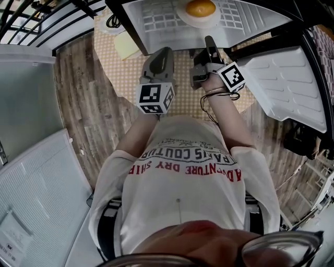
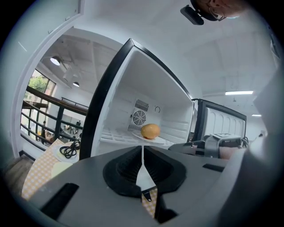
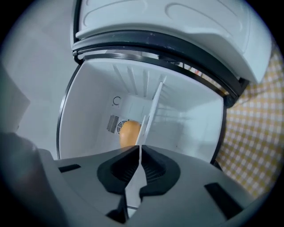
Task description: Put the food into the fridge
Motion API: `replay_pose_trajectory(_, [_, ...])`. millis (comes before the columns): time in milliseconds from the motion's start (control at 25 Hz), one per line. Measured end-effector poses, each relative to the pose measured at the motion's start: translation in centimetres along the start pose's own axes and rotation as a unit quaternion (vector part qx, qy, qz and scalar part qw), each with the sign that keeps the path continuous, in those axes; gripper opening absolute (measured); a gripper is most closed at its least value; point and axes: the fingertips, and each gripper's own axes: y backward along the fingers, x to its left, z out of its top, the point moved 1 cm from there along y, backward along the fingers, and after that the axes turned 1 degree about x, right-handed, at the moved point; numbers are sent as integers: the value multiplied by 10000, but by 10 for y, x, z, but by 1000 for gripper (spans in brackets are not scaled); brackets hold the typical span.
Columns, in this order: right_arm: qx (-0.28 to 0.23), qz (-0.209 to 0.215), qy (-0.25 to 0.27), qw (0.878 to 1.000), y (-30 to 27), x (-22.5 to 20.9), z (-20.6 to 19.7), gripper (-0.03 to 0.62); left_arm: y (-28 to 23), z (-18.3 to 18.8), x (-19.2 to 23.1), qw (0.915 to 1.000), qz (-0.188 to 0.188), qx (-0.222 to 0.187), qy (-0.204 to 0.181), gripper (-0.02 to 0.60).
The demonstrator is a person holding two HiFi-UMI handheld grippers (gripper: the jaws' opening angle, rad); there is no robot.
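The orange food point(image 1: 200, 8) lies on a white plate point(image 1: 183, 15) on the wire shelf point(image 1: 156, 21) of the open fridge point(image 3: 93, 97). In front, a checked rug point(image 1: 120, 78) covers the wooden floor point(image 1: 78, 104), and a black railing point(image 1: 31, 21) stands at the left. The left tongs point(image 2: 143, 153) are pressed together. The right tongs point(image 3: 140, 153) stand a thin slit apart, and both pairs hold nothing.
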Motion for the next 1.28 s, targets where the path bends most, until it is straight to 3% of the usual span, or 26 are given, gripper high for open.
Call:
replay_pose_trajectory(200, [327,84,1284,9911,24,4,-5,25,8,10,-4,9999,-54,-93,-54,32])
replay_pose_trajectory(360, [642,228,2566,9641,37,17,-19,25,13,19,-7,9997,-114,-194,-123,33])
replay_pose_trajectory(440, [781,407,3347,9382,43,30,-28,25,17,25,-10,9994,-160,-239,-199,32])
replay_pose_trajectory(560, [911,563,4430,8901,54,46,-41,25,23,30,-14,9988,-243,-275,-320,32])
replay_pose_trajectory(640, [922,665,4933,8624,58,55,-47,25,25,33,-17,9984,-294,-300,-386,33])
replay_pose_trajectory(720, [944,717,5238,8436,64,59,-55,25,29,33,-17,9983,-304,-300,-392,33])
replay_pose_trajectory(840, [984,721,5362,8353,71,60,-63,25,33,29,-17,9986,-313,-262,-351,34])
replay_pose_trajectory(1280, [1002,633,5307,8392,84,59,-64,25,41,23,-24,9984,-388,-242,-333,32])
